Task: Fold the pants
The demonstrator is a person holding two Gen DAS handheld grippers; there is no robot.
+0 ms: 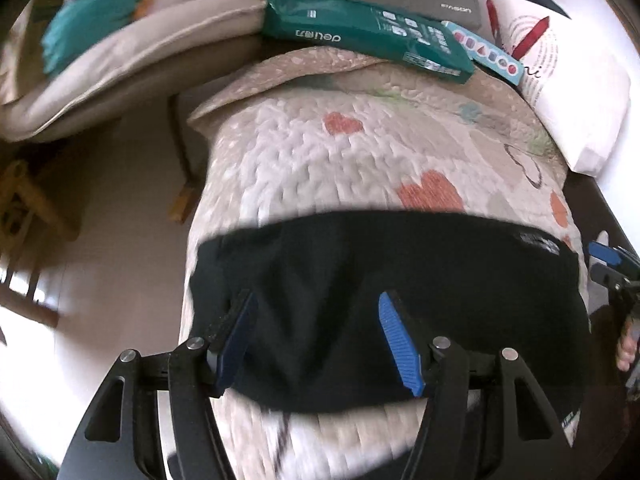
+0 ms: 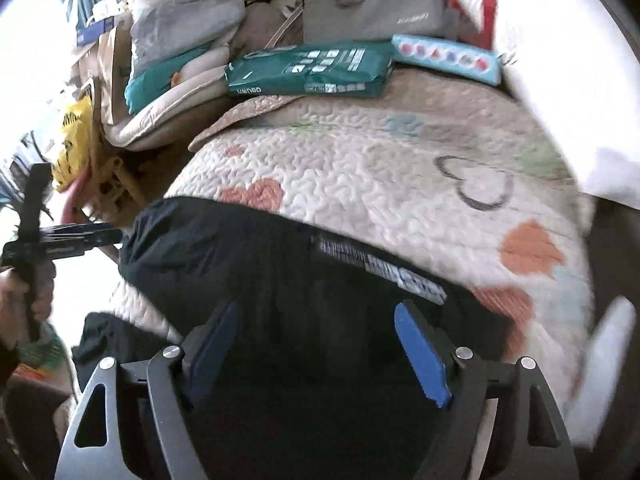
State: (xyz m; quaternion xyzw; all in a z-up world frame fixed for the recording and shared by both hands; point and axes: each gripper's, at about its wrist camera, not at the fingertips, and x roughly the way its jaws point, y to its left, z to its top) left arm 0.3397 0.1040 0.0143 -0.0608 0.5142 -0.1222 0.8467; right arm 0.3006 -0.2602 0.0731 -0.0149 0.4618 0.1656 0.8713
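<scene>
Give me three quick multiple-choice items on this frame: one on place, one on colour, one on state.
1. Where do the pants lie?
A. on the quilt
B. on the floor
C. on the white pillow

2. What colour is the packet at the far end of the quilt?
A. red
B. green
C. yellow

3. How does the left gripper stand?
A. shut on the packet
B. shut on the pillow
C. open over the pants

Key: 1 A, the dark cloth is spread across the heart-patterned quilt; 2 B, its wrapper is teal green; 3 C, a clear gap shows between its blue pads, with only flat cloth beneath.
</scene>
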